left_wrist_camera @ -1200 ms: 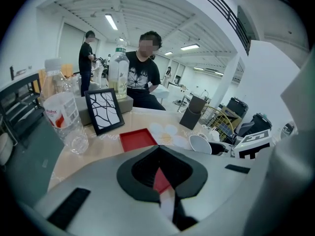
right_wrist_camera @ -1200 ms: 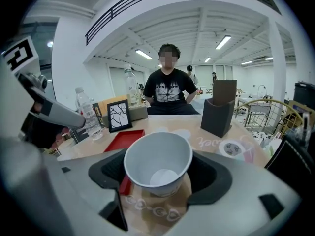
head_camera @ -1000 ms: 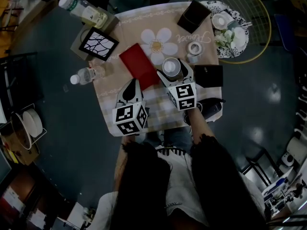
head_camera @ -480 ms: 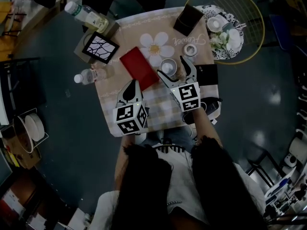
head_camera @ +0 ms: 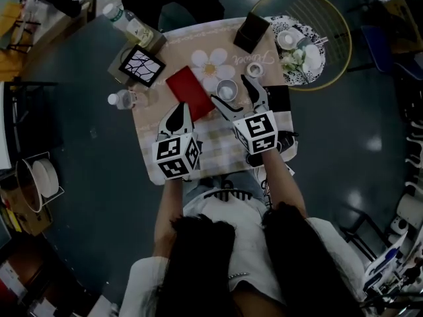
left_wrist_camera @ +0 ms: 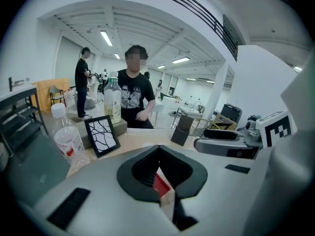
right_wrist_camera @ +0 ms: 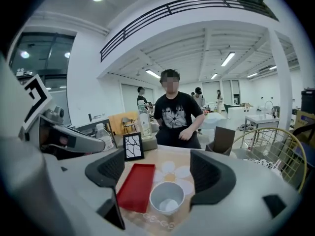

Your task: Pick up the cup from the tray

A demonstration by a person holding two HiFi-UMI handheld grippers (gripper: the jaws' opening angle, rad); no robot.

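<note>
Lower centre of right gripper view: cup (right_wrist_camera: 167,199) stands on tablecloth (head_camera: 221,152), just beside red tray (right_wrist_camera: 135,187), not on it. Right gripper (right_wrist_camera: 158,173) jaws have just been opening, now wide; cup released, below jaws. Left gripper (left_wrist_camera: 158,166) jaws together, apparently empty. Cup off tray: pick-up likely done.

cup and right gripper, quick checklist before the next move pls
1. Cup off the red tray: ok. It stands on the tablecloth beside the tray, not on it.
2. Cup upright: ok, mouth up.
3. Right gripper free of the cup: ok. Its jaws have just been opening and stand wide apart, with the pads off the cup, which sits low between them.
4. Left gripper out of the way: ok. Jaws together, gripping nothing, over the near end of the tray.
5. Cup empty: cannot tell for sure; only a pale bottom shows.
</note>
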